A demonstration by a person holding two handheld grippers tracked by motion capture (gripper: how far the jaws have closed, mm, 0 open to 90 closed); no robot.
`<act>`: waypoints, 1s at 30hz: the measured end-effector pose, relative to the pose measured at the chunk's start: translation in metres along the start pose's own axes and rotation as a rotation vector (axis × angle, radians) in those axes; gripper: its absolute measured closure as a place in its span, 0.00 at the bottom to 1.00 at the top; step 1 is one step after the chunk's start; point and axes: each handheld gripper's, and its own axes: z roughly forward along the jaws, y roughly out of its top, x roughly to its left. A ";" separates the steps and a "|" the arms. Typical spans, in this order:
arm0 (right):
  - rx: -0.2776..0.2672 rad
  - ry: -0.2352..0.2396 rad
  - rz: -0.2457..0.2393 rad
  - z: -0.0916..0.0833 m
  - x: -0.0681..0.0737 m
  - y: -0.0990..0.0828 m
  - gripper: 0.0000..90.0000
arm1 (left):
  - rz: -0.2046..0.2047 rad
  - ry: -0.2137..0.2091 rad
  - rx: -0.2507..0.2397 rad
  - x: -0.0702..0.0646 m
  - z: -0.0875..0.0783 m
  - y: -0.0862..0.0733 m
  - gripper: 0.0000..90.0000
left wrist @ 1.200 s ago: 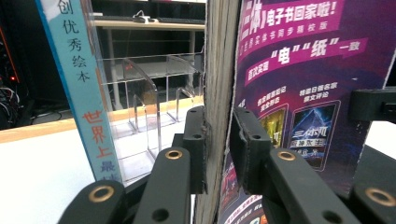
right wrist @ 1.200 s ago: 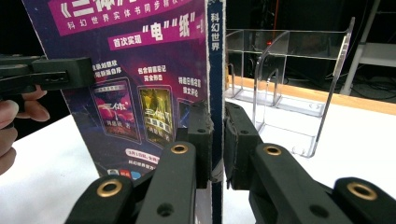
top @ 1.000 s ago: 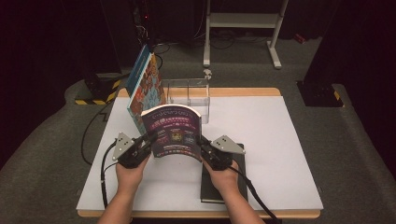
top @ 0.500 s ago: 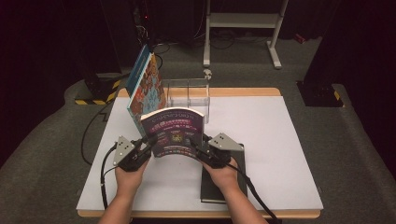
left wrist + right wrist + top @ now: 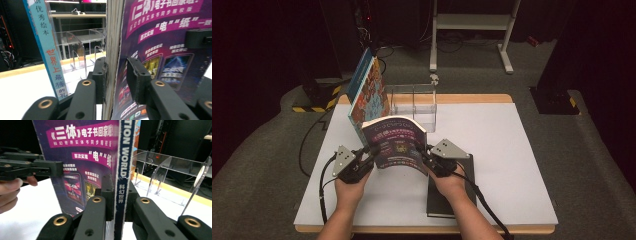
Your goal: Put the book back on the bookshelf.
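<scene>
Purple book (image 5: 398,142) held upright betw. both: right gripper (image 5: 117,192) clamped on spine, left gripper (image 5: 116,75) apparently gripping page edge, just loosening.
</scene>
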 end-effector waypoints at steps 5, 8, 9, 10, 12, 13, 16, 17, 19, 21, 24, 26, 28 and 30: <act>-0.019 -0.034 -0.017 -0.005 0.008 -0.003 0.93 | -0.027 0.012 0.013 0.005 -0.001 -0.001 0.69; -0.034 -0.062 -0.015 -0.006 0.011 -0.005 0.93 | -0.028 0.017 0.016 0.005 -0.002 -0.003 0.68; -0.038 -0.070 -0.008 -0.006 0.012 -0.006 0.93 | -0.022 0.017 0.021 0.006 -0.003 -0.003 0.68; -0.041 -0.080 -0.004 -0.006 0.012 -0.006 0.93 | -0.021 0.019 0.024 0.007 -0.003 -0.003 0.68; -0.047 -0.097 0.005 -0.006 0.012 -0.007 0.93 | -0.024 0.022 0.027 0.008 -0.003 -0.004 0.68; -0.049 -0.103 0.011 -0.006 0.012 -0.007 0.93 | -0.024 0.024 0.030 0.008 -0.004 -0.005 0.68; -0.056 -0.143 0.062 -0.005 0.009 -0.007 0.93 | -0.033 0.030 0.051 0.010 -0.004 -0.007 0.67; -0.061 -0.150 0.075 -0.005 0.008 -0.007 0.93 | -0.037 0.030 0.055 0.011 -0.003 -0.008 0.67; -0.068 -0.167 0.093 -0.005 0.006 -0.008 0.93 | -0.026 0.028 0.064 0.011 -0.003 -0.009 0.67; -0.074 -0.181 0.120 -0.004 0.004 -0.008 0.93 | -0.029 0.023 0.064 0.010 -0.003 -0.009 0.67; -0.080 -0.192 0.137 -0.004 0.002 -0.008 0.93 | -0.033 0.020 0.062 0.008 -0.002 -0.009 0.67; -0.080 -0.191 0.133 -0.003 0.003 -0.008 0.93 | -0.032 0.018 0.063 0.008 -0.002 -0.009 0.67; -0.079 -0.188 0.135 -0.003 0.004 -0.007 0.93 | -0.032 0.015 0.066 0.008 -0.003 -0.009 0.66; -0.080 -0.185 0.129 -0.003 0.005 -0.008 0.93 | -0.029 0.012 0.068 0.007 -0.003 -0.009 0.65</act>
